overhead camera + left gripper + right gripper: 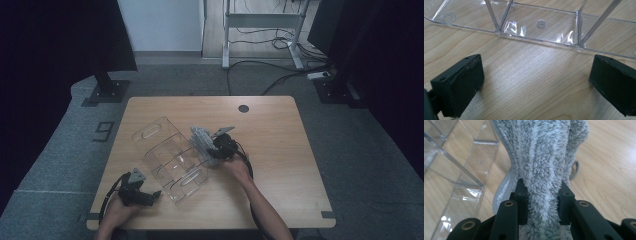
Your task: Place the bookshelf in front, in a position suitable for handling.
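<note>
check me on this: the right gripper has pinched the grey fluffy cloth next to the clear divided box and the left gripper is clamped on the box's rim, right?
Not quite. The left gripper is not clamped on the rim: the left gripper view shows its jaws wide apart over bare table, short of the clear divided box. The rest holds: the right gripper has the grey fluffy cloth pinched beside the box.

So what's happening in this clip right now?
A person at a wooden table works with a claw in each hand. The right claw is clamped on a fluffy grey cloth, holding it just beside a clear plastic divided organiser that sits at an angle on the table. The left claw rests open near the organiser's near edge, with nothing between its jaws. The organiser's compartments that show look bare; the cloth is not in it yet.
</note>
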Demonstrator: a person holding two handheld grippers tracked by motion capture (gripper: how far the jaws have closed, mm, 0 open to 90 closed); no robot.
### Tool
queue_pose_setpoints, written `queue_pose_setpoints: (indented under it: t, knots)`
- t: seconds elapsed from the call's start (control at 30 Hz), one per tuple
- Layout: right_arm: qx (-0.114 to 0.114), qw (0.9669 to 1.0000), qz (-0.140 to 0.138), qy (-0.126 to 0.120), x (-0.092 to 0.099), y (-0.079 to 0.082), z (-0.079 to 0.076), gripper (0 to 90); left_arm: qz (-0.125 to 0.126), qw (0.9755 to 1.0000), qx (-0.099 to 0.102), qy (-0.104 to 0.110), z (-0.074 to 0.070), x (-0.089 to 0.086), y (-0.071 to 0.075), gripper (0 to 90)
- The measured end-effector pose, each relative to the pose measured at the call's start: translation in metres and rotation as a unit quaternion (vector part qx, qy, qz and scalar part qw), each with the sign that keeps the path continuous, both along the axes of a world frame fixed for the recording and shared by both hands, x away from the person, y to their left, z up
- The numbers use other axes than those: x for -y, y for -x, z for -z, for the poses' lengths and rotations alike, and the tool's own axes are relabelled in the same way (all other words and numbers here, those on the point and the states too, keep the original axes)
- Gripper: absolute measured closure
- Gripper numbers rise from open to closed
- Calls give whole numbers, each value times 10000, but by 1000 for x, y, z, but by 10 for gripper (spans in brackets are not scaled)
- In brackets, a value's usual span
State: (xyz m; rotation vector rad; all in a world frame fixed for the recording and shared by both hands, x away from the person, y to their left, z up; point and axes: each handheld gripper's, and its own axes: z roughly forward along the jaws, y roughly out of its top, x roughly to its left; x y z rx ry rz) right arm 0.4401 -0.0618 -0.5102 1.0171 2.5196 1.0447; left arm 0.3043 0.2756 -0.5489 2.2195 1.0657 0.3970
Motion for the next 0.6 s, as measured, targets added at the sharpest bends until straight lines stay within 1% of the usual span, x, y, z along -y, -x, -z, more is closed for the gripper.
queue_pose_setpoints:
  t: [0.03, 0.1, 0.13, 0.17, 0.2, 0.3, 0.33, 0.4, 0.6]
  knots:
    - [60, 10000, -40, 5, 0, 1, -5, 677, 4, 10000, -3, 0, 0, 0, 0, 0]
    - [65, 10000, -61, -26, -1, 2, -10, 676, 5, 10000, -3, 0, 0, 0, 0, 0]
    - [65, 10000, -61, -26, -1, 2, -10, 676, 5, 10000, -3, 0, 0, 0, 0, 0]
    - [124, 9999, -63, -39, 0, 4, -16, 675, 2, 10000, -1, 0, 0, 0, 0, 0]
    - [124, 9999, -63, -39, 0, 4, -16, 675, 0, 10000, 2, -1, 0, 0, 0, 0]
    - [180, 9998, -68, -67, 2, 5, -25, 673, 3, 10000, -1, 0, 0, 0, 0, 0]
    - [180, 9998, -68, -67, 2, 5, -25, 673, 3, 10000, -1, 0, 0, 0, 0, 0]
    - [202, 9997, -64, -101, 4, 6, -32, 673, 2, 10000, -1, 1, 0, 0, 0, 0]
    - [266, 9995, -50, -154, 7, 7, -45, 672, -3, 10000, 7, 4, 0, 0, 0, 0]
